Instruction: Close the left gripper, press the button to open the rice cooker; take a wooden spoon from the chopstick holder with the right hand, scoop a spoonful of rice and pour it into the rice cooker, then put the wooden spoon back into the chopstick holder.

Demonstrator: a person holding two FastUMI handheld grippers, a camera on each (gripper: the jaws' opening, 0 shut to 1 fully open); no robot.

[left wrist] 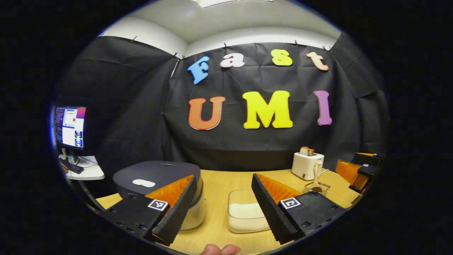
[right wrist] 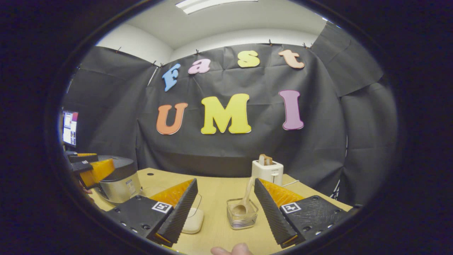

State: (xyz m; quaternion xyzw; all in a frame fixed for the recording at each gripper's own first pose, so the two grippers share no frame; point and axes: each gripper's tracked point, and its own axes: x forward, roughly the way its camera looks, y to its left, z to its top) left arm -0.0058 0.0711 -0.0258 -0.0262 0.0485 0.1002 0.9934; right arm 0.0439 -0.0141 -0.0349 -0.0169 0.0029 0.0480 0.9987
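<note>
Your left gripper (left wrist: 223,209) hangs with jaws spread wide, gripping nothing; the rice cooker (left wrist: 159,180) sits just beyond the left-hand jaw, lid down, partly hidden by it; the clear tub of rice (left wrist: 244,212) lies on the bench (left wrist: 219,184) between the jaws. Your right gripper (right wrist: 223,212) is likewise wide apart and empty (nothing touches either jaw); the chopstick holder (right wrist: 242,214) stands between its jaws, nearer the right-hand one, with the wooden spoon (right wrist: 246,198) upright inside, handle leaning; a toaster (right wrist: 267,171) with bread stands farther ahead.
</note>
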